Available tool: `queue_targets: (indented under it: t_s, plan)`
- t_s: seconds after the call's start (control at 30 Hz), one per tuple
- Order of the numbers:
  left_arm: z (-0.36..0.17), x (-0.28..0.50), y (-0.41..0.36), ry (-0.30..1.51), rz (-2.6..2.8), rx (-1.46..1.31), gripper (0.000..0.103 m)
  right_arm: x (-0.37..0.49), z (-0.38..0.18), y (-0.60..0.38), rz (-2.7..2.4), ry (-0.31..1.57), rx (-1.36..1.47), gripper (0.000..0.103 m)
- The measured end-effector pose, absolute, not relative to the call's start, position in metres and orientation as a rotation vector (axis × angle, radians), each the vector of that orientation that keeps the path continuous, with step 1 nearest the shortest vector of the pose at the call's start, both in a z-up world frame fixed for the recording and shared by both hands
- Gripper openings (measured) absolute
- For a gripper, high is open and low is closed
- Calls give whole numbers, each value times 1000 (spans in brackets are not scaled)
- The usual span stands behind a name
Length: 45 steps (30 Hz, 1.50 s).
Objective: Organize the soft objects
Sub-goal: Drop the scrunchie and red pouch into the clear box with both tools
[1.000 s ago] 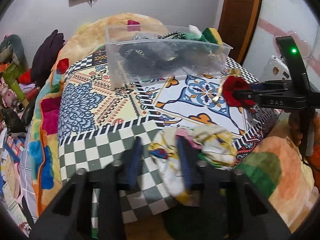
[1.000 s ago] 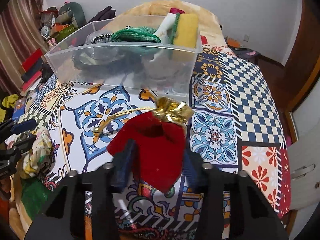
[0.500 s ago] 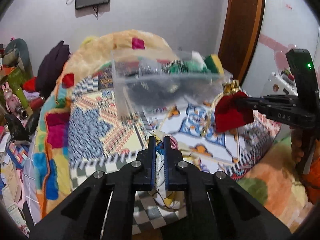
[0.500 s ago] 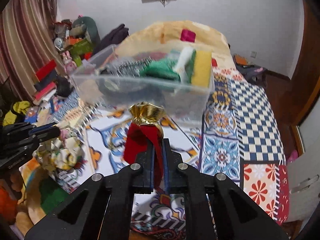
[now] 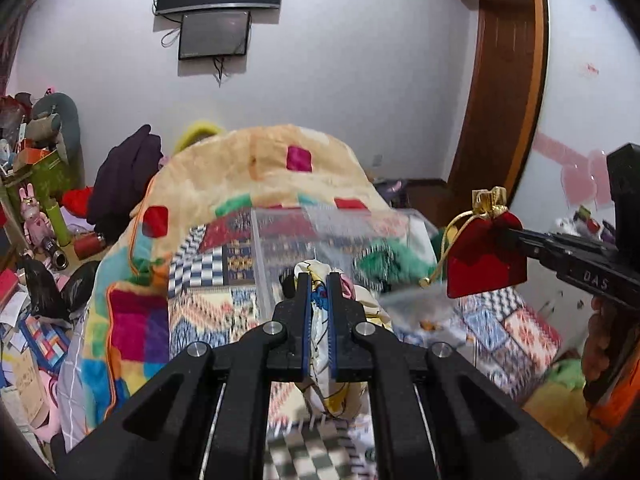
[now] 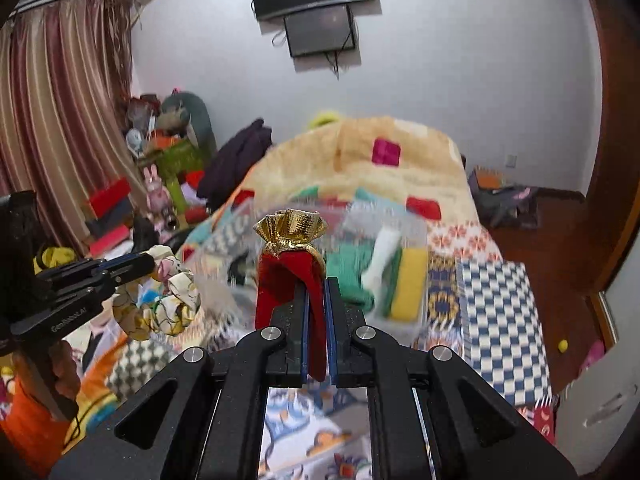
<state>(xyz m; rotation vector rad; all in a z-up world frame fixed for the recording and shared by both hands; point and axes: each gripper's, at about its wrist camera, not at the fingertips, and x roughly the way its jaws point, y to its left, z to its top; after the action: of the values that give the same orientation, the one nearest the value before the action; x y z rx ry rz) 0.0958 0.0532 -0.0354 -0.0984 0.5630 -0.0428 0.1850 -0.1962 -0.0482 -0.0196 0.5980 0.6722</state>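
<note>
— What's the room like?
— A bed point(image 6: 496, 304) under a patchwork quilt, white walls, striped curtains point(image 6: 60, 120).
— And the tools?
— The left tool point(image 5: 318, 280) pinches a crumpled floral cloth point(image 5: 320, 320); the right tool point(image 6: 316, 284) clamps a red velvet pouch point(image 6: 288, 280) with a gold frill, both aloft before the clear plastic bin point(image 6: 400, 276).

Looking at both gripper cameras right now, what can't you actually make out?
- Clear plastic bin: contents smeared by motion blur in both wrist views.
- Patterned fabric scrunchie: left wrist view, mostly hidden by the jaws.
- Red velvet pouch with gold top: right wrist view, lower end hidden by the jaws.
</note>
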Motion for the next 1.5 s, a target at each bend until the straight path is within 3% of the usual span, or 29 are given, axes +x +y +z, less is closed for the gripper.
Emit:
queue_targets:
  t_s: [0.3, 0.77, 0.87, 0.93, 1.0, 1.13, 1.37, 1.5]
  plan:
    - [-28, 137, 54, 539, -14, -99, 6, 210, -48, -173, 644, 586, -29, 7]
    - [-76, 190, 48, 667, 5, -114, 6, 237, -91, -158, 586, 723, -84, 7]
    - [-79, 191, 48, 680, 3, -118, 8, 235, -89, -156, 582, 720, -108, 14]
    - [-79, 190, 47, 684, -3, -119, 13, 233, -87, -155, 583, 707, -115, 36]
    - [-76, 189, 45, 683, -8, -118, 21, 229, -83, -156, 575, 680, -119, 44]
    - [-65, 179, 46, 662, -21, -135, 49, 223, -72, -159, 579, 644, -128, 44]
    - [-30, 150, 40, 570, -34, -124, 53, 209, -44, -171, 606, 575, -93, 45]
    - [-5, 124, 34, 495, -47, -117, 61, 192, -22, -182, 621, 511, -66, 45]
